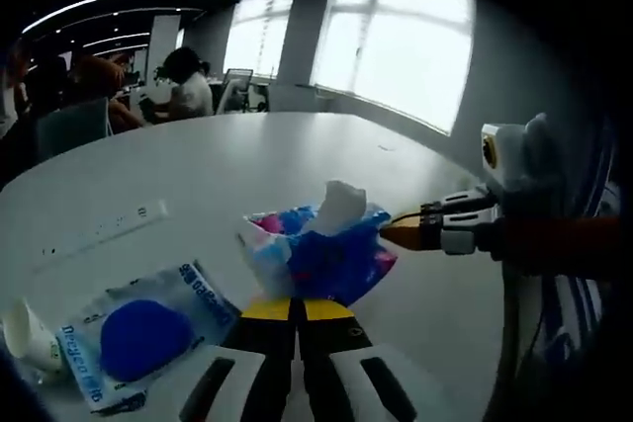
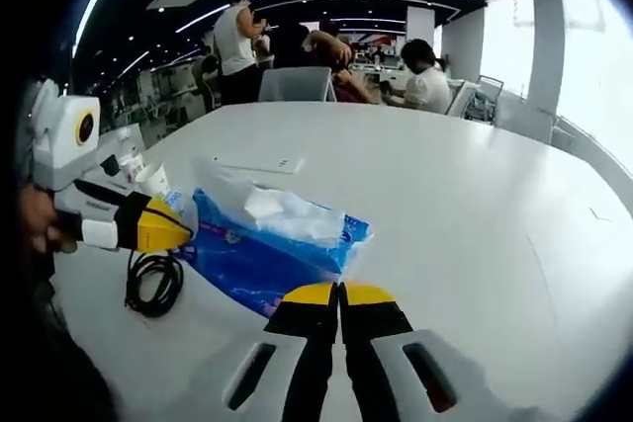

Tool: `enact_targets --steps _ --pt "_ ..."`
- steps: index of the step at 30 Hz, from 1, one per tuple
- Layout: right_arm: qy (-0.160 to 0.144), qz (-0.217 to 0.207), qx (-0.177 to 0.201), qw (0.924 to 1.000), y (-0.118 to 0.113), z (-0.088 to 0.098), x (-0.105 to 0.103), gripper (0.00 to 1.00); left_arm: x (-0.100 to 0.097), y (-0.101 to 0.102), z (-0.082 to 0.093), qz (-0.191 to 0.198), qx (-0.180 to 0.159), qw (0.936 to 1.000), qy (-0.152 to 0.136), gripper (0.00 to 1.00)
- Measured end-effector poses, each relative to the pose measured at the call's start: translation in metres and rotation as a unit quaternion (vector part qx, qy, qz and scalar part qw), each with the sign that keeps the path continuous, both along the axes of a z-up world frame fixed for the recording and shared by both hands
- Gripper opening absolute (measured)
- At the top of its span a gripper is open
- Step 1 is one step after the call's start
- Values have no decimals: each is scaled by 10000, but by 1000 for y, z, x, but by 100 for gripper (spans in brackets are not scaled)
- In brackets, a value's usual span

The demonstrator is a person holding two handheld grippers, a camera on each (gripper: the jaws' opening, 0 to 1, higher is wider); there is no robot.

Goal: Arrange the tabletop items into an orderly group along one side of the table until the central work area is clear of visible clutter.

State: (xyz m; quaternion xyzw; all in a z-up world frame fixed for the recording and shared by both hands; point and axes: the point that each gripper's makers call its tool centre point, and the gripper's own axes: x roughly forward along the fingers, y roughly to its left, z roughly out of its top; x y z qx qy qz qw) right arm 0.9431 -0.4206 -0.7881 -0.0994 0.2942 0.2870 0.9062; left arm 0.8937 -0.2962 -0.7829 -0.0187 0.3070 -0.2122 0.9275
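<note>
A blue tissue pack [image 1: 321, 259] with a white tissue [image 1: 341, 207] sticking out of its top lies on the white table [image 1: 227, 160]. My left gripper [image 1: 297, 309] is shut, its yellow tips right at the pack's near end and apparently pinching it. In the right gripper view the same pack [image 2: 259, 252] lies flat, with the left gripper [image 2: 183, 228] at its left end. My right gripper [image 2: 339, 294] has its jaws shut together, tips touching the pack's near edge; whether they pinch the wrapper is unclear. The right gripper [image 1: 394, 235] also enters the left gripper view from the right.
A clear wipes packet [image 1: 138, 335] with a blue oval and a white paper cup [image 1: 28, 338] lie left of the pack. A coiled black cable [image 2: 153, 284] and a flat white power strip [image 2: 255, 164] are on the table. People and chairs are beyond the far edge.
</note>
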Motion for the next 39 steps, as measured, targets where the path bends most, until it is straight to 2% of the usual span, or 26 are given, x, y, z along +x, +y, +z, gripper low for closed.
enact_targets --steps 3,13,16,19,23,29,36,39 --pt "-17 31 -85 10000 2 -11 9 0 7 2 -7 41 -5 10000 52 0" --pt "-163 -58 -165 9997 8 -21 30 0 27 6 -29 174 -67 9997 176 0" --pt "-161 -66 -221 9996 8 -24 33 0 30 4 -36 34 72 9998 157 0" --pt "-164 -66 -222 9996 8 -30 39 0 32 3 -36 -77 290 9995 24 0" --pt "-153 -93 -235 9996 8 -36 47 0 37 1 -39 -110 328 9994 42 0" --pt "-113 -14 -336 9994 14 -46 51 0 38 5 -48 -183 567 9981 158 0" --pt "-87 57 -413 9991 19 -54 53 0 40 7 -50 -226 587 9979 156 0" --pt "-52 93 -431 9990 23 -57 54 0 41 10 -58 -189 549 9978 323 0"
